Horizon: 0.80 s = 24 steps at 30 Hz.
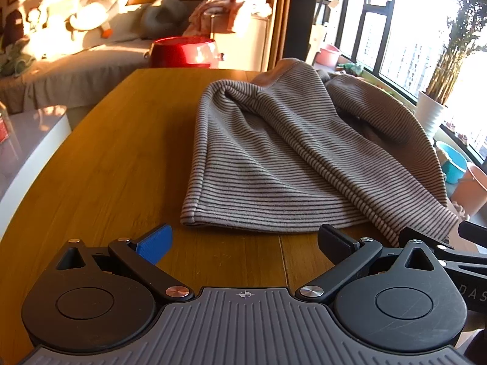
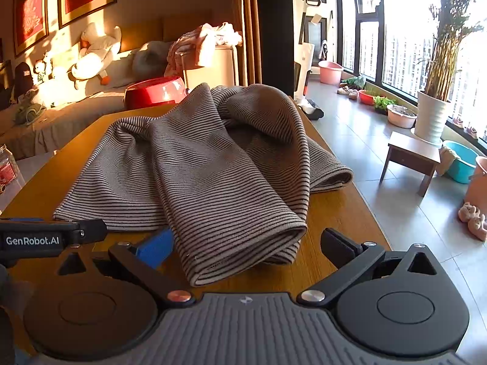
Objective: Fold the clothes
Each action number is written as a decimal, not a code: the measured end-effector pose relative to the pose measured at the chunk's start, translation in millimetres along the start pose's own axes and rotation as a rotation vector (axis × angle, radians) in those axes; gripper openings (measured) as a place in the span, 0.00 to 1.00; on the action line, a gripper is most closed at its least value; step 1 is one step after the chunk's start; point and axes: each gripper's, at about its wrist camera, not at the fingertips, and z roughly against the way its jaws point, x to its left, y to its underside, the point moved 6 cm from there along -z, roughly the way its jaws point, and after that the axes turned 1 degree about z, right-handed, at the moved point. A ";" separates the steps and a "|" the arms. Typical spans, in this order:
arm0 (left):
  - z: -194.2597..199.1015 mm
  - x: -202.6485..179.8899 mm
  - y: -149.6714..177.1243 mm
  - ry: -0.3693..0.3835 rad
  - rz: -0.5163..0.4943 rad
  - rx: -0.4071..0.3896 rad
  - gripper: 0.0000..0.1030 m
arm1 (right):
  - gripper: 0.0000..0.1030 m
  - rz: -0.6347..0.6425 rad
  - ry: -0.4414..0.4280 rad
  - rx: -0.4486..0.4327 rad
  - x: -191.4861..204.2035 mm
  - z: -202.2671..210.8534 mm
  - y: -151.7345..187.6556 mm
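Low warm sun through window [image 2: 404,45] at right, blown-out glare; fisheye bending at edges.

White lettering "GenRobot.AI" reads clearly on the black body of the left gripper [image 2: 45,240], seen at the left edge of the right wrist view. In the left wrist view, partial white letters "DAS" stand on the black body of the right gripper [image 1: 474,292], cut off by the frame edge. No other text legible.

That soft knit garment [image 2: 213,164] is taupe-brown with thin dark horizontal stripes, on a honey-yellow wooden table [image 1: 121,158]. Round glossy basin [image 1: 185,52] behind is bright red, and each black gripper has one blue finger pad [image 1: 155,243].
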 end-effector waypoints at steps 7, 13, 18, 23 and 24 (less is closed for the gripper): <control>-1.4 3.7 2.0 -0.002 0.017 0.031 1.00 | 1.00 -0.005 -0.006 -0.005 1.9 -0.1 2.9; -2.3 4.1 0.9 0.001 0.012 0.040 1.00 | 1.00 -0.011 -0.009 -0.009 1.9 -0.1 8.3; -3.0 4.3 0.4 -0.001 0.010 0.046 1.00 | 1.00 -0.017 -0.006 -0.004 -4.7 -6.5 16.5; -3.2 5.3 1.2 0.001 0.011 0.049 1.00 | 1.00 -0.020 -0.005 0.010 -5.8 -8.3 20.7; -3.2 5.5 1.1 0.001 0.011 0.049 1.00 | 1.00 -0.018 -0.006 0.004 -6.3 -8.1 23.1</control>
